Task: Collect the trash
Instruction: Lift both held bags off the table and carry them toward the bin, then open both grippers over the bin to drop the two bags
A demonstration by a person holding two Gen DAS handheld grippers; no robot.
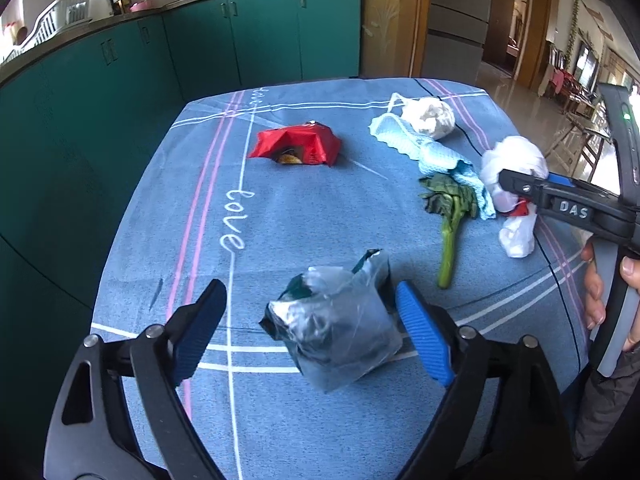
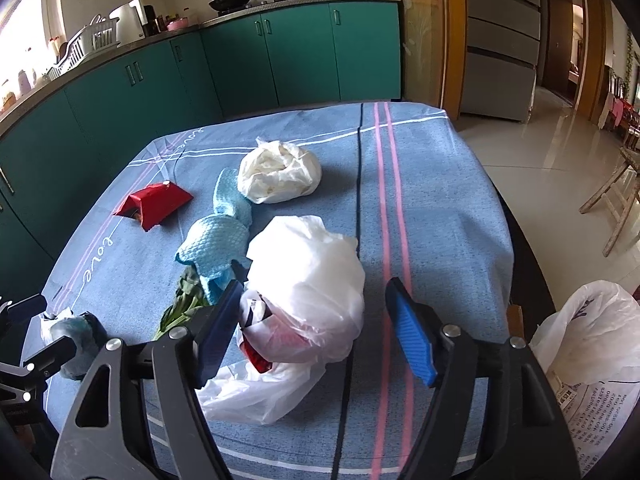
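Trash lies on a blue tablecloth (image 1: 280, 216). My left gripper (image 1: 310, 300) is open, its jaws on either side of a clear plastic bag with dark contents (image 1: 336, 328). My right gripper (image 2: 316, 300) is open, its jaws around a crumpled white plastic bag with red inside (image 2: 308, 288); that gripper also shows in the left wrist view (image 1: 520, 192). Further off lie a red wrapper (image 1: 298, 144), a light blue cloth (image 1: 424, 148), a wilted green vegetable stalk (image 1: 450, 232) and a second white bag (image 1: 430, 118).
Teal kitchen cabinets (image 1: 200, 40) stand behind the table, with pots on the counter. A white bag with printed text (image 2: 592, 360) hangs at the table's right edge. Tiled floor and wooden chairs (image 2: 616, 196) lie to the right.
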